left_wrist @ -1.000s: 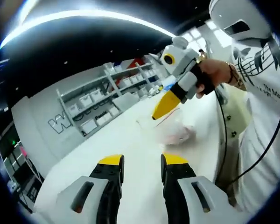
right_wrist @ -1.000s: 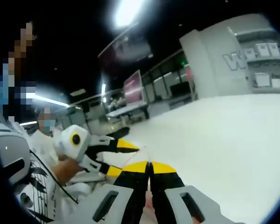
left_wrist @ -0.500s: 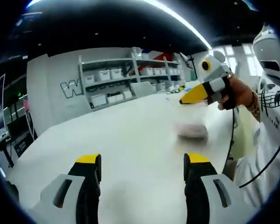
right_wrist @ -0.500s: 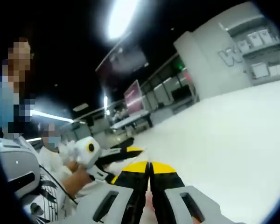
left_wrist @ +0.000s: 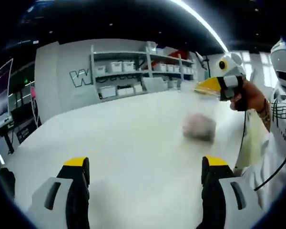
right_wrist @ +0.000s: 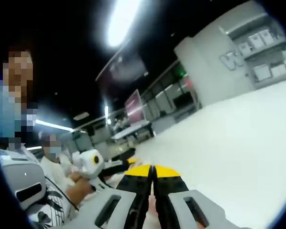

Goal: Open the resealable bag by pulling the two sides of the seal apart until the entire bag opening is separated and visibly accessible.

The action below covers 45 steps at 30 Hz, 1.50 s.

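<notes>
Left tool (left_wrist: pixel 142 164) is sitting lowest in the left gripper view with its two yellow-tipped jaws spread wide and nothing between them, hanging over bare white desk (left_wrist: pixel 119 129). In the right gripper view the right tool (right_wrist: pixel 153 172) is showing its own jaws pressed tight together; something pinkish is just peeking through the slit low between them, but I cannot tell from that view what it is.

Further out in the left gripper view, up and to the right of the wide-spread jaws, the resealable bag (left_wrist: pixel 199 125) is hanging in the air — a blurred clear pouch with a pinkish lump weighing down its bottom. Its top edge is meeting the yellow tip of the right tool (left_wrist: pixel 210 85), held in a person's hand (left_wrist: pixel 245 95), so I am judging that this tool is pinching one side of the seal, with the bag dangling below it, long axis roughly vertical.

That is the relation the next move is turning on — the bag lies ahead and to the right of the left tool, well apart from it, and the free side of the seal is waiting up by the right tool's tip. The mouth looks unopened, though blur is hiding the seal.

Beyond the desk, shelving (left_wrist: pixel 133 71) with white bins is lining a grey wall.
</notes>
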Tool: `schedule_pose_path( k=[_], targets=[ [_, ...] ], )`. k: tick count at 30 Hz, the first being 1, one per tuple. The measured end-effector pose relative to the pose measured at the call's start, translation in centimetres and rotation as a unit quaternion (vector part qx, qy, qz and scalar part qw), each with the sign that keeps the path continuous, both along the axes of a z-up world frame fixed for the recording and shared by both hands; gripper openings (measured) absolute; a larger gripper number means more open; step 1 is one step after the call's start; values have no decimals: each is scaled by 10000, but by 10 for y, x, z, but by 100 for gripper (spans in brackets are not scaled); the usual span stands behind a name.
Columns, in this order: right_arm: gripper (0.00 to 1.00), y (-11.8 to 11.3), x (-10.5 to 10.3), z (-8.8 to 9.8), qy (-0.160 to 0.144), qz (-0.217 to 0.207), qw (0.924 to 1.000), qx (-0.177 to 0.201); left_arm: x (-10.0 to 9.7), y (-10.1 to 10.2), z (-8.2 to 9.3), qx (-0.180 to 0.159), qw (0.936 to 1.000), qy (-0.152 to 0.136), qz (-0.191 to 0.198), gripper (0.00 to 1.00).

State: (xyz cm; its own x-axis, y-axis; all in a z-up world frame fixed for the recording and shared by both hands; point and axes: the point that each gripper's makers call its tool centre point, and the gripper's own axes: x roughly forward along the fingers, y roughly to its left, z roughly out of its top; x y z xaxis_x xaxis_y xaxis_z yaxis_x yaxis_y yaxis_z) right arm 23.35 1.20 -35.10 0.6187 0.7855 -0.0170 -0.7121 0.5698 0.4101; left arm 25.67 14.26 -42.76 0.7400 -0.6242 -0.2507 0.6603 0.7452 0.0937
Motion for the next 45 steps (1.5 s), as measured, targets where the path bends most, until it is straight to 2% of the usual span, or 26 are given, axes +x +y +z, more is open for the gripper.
schedule_pose_path(
  k=[10, 17, 22, 32, 39, 45],
  targets=[
    [0, -3, 4, 7, -1, -71, 9999, 123, 0, 4, 1, 25, 10000, -43, 69, 99],
    [0, -9, 9, 18, -76, -127, 9997, 183, 1, 8, -4, -24, 9999, 51, 154, 98],
    [0, -11, 14, 22, -99, -199, 9995, 202, 2, 8, -1, -48, 9998, -56, 163, 98],
    [0, -16, 25, 31, -280, -293, 9991, -126, 4, 8, 4, -82, 9998, -101, 120, 97],
    [0, -17, 41, 36, -399, -328, 9978, -418, 5, 8, 7, -146, 9997, -172, 126, 97],
    [0, -19, 54, 38, -426, -407, 9972, -468, 4, 9, 9, -155, 9996, -203, 145, 97]
  ],
)
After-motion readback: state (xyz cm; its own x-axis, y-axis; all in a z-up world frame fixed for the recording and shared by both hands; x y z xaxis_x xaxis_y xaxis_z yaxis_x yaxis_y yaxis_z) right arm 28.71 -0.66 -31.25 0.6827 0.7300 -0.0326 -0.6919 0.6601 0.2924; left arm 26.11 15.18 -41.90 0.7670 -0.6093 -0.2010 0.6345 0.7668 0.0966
